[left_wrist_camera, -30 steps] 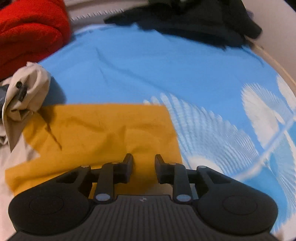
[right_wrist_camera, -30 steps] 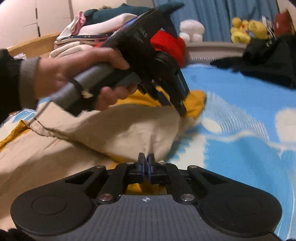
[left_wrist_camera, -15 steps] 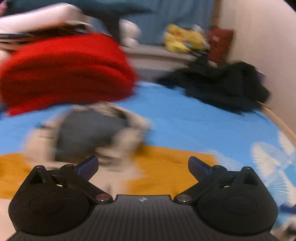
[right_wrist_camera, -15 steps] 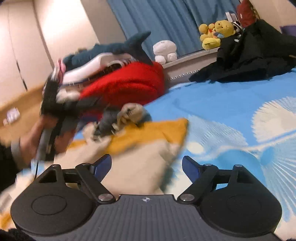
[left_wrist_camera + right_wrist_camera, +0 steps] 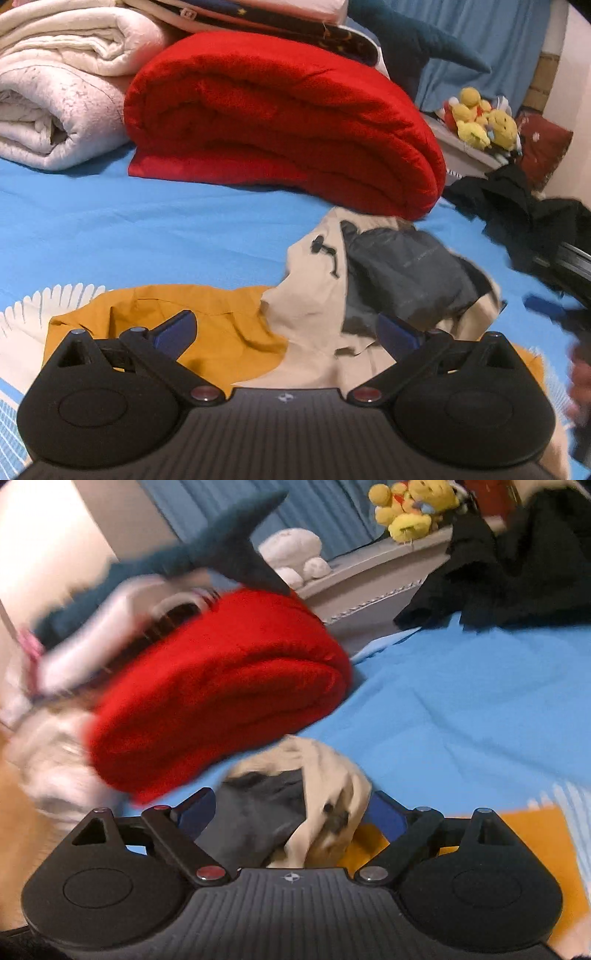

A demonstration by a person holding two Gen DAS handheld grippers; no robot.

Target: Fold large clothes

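Beige-and-mustard jacket [image 5: 314,306] bunched on blue bed [image 5: 147,236] | left gripper [image 5: 284,328] fingers spread, empty | right gripper [image 5: 291,812] fingers opening, empty | risk: loose hood unfolds; red blanket [image 5: 280,122] crowds.

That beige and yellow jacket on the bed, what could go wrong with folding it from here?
The jacket lies bunched, its grey lining turned out, so a fold may trap creases. It sits close to the red blanket, which could get snagged or nudged. Both the left gripper and the right gripper hold nothing, the right's jaws opening, so the cloth must be gripped afresh, perhaps several layers at once.
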